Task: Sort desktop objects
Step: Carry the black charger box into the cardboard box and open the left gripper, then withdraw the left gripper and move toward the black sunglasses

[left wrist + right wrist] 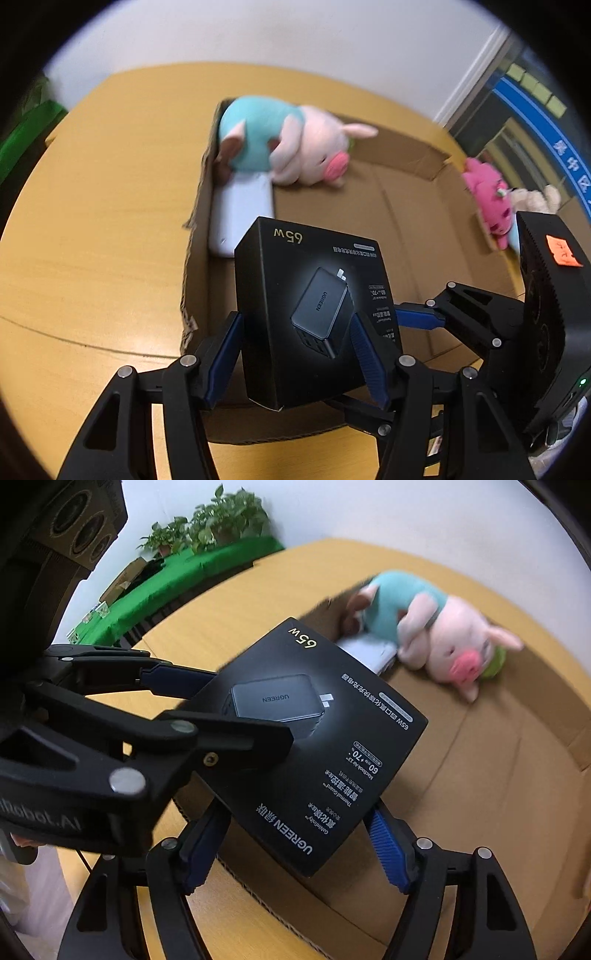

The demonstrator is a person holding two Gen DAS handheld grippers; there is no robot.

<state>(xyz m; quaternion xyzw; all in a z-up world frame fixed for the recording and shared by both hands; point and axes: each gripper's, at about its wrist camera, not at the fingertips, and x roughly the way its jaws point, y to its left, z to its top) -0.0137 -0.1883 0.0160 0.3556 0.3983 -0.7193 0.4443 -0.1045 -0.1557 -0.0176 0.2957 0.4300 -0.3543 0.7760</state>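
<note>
A black charger box (306, 295) (314, 738) hangs tilted over an open cardboard box (195, 229) (480, 775). My left gripper (299, 354) is shut on it, blue pads on both sides. My right gripper (295, 845) holds the same charger box by its lower corner, pads against both edges. In the left wrist view one of the right gripper's fingers (421, 317) reaches it from the right. In the right wrist view one of the left gripper's fingers (258, 746) lies over its face. Inside the cardboard box a plush pig (314, 151) (443, 635) rests on a flat white item (240, 210) (369, 650).
The cardboard box sits on a round wooden table (92, 240) (258, 583). A pink plush toy (487, 192) and a beige one (535, 197) lie just outside its right wall. Beyond the table stand a green-covered surface (184, 579) and potted plants (221, 517).
</note>
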